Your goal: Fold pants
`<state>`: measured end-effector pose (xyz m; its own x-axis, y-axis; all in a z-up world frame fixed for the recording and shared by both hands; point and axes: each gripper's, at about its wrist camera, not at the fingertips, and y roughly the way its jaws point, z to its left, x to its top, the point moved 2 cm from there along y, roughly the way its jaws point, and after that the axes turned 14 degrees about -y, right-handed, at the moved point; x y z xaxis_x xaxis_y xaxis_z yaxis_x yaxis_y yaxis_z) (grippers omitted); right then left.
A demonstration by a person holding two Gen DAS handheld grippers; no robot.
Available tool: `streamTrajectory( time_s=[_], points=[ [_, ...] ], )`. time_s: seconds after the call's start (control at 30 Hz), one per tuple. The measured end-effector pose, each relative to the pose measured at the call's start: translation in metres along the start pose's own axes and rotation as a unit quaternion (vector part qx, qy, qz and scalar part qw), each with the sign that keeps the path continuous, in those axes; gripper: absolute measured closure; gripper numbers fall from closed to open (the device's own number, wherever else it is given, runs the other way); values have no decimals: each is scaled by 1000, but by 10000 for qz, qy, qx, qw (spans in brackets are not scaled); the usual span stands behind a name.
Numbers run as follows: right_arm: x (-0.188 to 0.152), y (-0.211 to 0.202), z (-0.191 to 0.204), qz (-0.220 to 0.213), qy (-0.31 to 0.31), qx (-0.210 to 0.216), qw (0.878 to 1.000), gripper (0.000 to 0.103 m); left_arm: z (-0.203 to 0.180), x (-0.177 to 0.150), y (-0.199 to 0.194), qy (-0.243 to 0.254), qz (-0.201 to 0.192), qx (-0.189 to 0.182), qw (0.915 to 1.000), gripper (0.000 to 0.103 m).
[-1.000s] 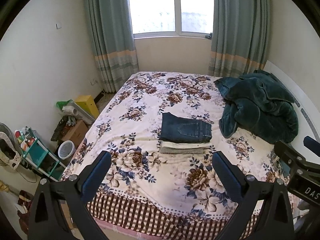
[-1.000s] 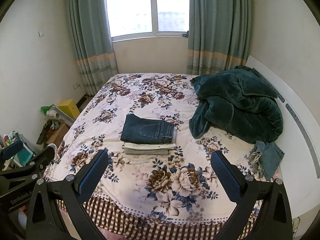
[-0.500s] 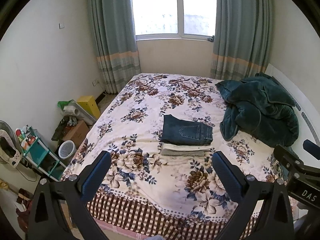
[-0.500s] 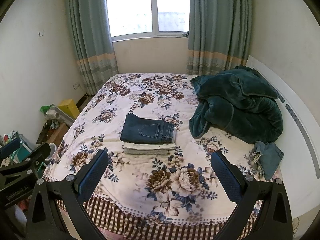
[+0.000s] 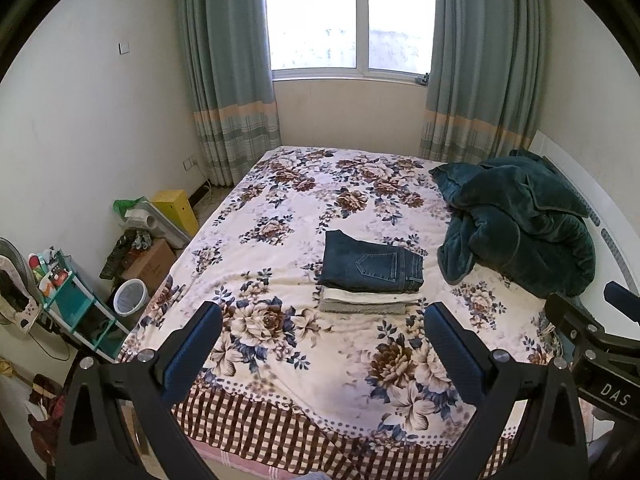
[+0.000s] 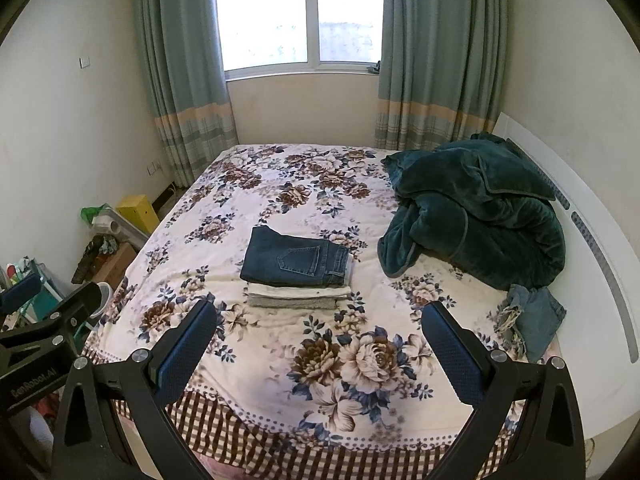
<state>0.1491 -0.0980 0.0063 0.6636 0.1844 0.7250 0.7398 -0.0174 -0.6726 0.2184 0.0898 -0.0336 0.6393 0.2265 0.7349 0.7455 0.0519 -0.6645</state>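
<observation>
With folded dark jeans (image 6: pixel 296 258) topping the stack, both claws spread empty off the bed's (image 6: pixel 280 360) foot, reaching next for crumpled light denim (image 6: pixel 532 320) far right.

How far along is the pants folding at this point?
Done: dark jeans lie folded on top of a neat stack mid-bed. In hand: nothing; the left gripper and right gripper are both open and back from the bed. Possibly left: a crumpled light denim piece near the headboard, unfolded.
</observation>
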Motion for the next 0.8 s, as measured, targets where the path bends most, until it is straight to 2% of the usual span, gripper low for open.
streamTrajectory(
  time_s=[0.8],
  points=[
    [0, 2, -7, 10, -28, 63, 10000, 0, -3, -1, -5, -140, -53, 117, 9998, 0]
  ],
)
